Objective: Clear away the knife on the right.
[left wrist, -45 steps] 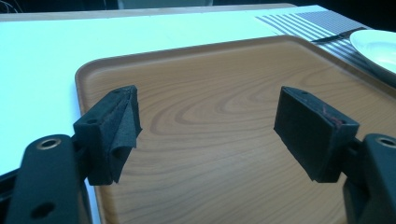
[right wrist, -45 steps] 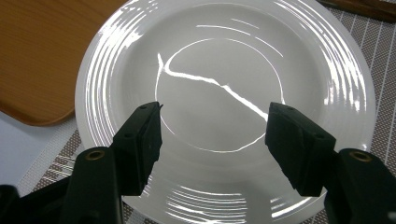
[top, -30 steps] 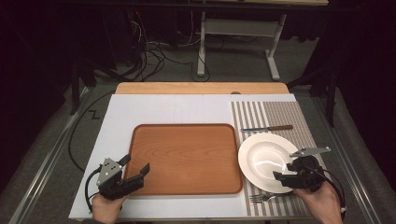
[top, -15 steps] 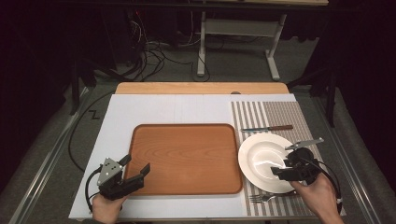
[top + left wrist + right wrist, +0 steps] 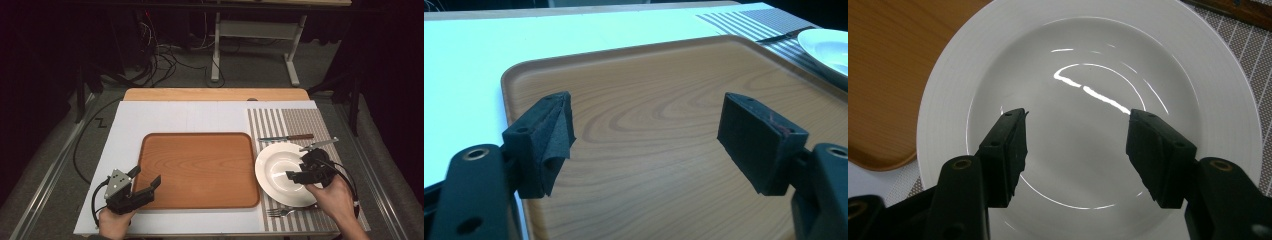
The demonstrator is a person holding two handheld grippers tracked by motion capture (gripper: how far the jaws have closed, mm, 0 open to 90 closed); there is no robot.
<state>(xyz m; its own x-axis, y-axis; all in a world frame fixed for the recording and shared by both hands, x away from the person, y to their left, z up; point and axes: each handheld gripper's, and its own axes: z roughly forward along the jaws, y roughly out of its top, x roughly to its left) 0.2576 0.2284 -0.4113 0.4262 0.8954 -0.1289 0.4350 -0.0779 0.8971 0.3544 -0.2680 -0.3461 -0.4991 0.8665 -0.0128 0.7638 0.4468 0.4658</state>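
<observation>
the right gripper [image 5: 296, 175] hangs over the white plate [image 5: 275, 172], toward its right half, with its fingers [image 5: 1008, 150] spread apart and nothing between them. the right gripper view looks straight down between those fingers into the plate's shallow bowl, where a bright streak of light curves across the glaze; whether the fingertips touch the plate i cannot tell from either view. the same view catches the rounded corner of the wooden tray [image 5: 883, 75] just beside the plate's rim, and a strip of the striped placemat [image 5: 1243, 60] along the right edge.

the high view gives the layout: the plate sits on the striped placemat at the right side of the table [image 5: 175, 117], close to the tray's right edge. a knife [image 5: 286, 137] lies beyond the plate and a fork [image 5: 279, 212] lies on the near side of it, partly under the rim line.

the left gripper [image 5: 145, 187] rests at the tray's near left corner, its fingers [image 5: 544, 145] wide open and empty. the left gripper view shows the tray's wood grain between the pads from low down, with the plate's edge [image 5: 826, 47] at the far right.
</observation>
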